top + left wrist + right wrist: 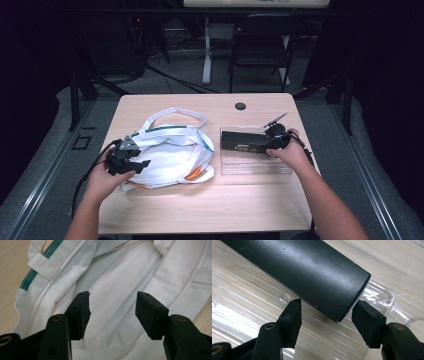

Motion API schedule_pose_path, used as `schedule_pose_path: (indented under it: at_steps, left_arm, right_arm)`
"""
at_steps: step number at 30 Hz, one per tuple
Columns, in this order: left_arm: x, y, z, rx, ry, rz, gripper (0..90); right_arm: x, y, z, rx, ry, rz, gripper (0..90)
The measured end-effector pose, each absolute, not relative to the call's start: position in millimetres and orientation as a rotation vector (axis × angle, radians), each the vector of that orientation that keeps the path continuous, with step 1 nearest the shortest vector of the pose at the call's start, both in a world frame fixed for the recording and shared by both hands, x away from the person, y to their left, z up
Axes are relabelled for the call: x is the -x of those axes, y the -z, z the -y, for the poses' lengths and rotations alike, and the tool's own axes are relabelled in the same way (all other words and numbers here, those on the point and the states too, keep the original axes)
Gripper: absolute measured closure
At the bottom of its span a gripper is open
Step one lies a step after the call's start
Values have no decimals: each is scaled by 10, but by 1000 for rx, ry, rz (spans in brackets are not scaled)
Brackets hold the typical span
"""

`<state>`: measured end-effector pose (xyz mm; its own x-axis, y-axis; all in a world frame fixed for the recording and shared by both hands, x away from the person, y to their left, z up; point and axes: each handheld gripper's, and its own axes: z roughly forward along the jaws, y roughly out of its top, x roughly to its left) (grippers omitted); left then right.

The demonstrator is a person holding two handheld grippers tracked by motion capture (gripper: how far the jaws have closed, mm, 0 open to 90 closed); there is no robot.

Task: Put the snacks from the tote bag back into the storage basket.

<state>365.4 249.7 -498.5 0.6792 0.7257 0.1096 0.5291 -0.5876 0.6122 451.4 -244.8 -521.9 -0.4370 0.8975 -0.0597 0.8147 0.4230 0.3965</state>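
Note:
A long black box (245, 142) lies in a clear plastic tray (255, 167) at the table's right. My right gripper (274, 139) is at the box's right end. In the right gripper view the black box's (317, 272) near corner sits between the jaws of the right gripper (325, 312), with both pad tips against it. A white cloth bag (170, 152) with green trim lies crumpled at the left. My left gripper (131, 161) stands open at the bag's left edge. Seen from the left gripper (112, 311), nothing is pinched over the white bag (120, 272).
The bag's long handles (175, 114) loop toward the table's far side. A dark round grommet (240, 106) sits near the far edge. Bare wood shows along the table's front edge (210, 210). A chair (260, 45) stands beyond the table.

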Motion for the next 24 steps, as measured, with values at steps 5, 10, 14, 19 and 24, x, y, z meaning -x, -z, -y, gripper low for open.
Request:
schedule_pose_path:
  at_steps: [5, 10, 14, 19, 24]
  left_arm:
    - [-3659, 4991, -2504, -2344, -478, -969, 451]
    - [-3659, 4997, -2507, -2341, -483, -973, 451]
    - [-3659, 4997, -2506, -2342, -482, -973, 452]
    - [-3662, 5004, -2503, -2344, -485, -974, 452]
    - [-3660, 5003, -2503, -2340, -488, -978, 452]
  right_arm:
    - [-4561, 5235, 2461, -1508, -468, -2399, 410]
    - [-4591, 5253, 2461, -1510, -476, -2384, 411]
    - [-4603, 5255, 2460, -1515, -473, -2375, 411]
    - [-4608, 5270, 2446, -1516, -484, -2365, 411]
    - [-4607, 5258, 2450, -1509, -481, -2358, 411]
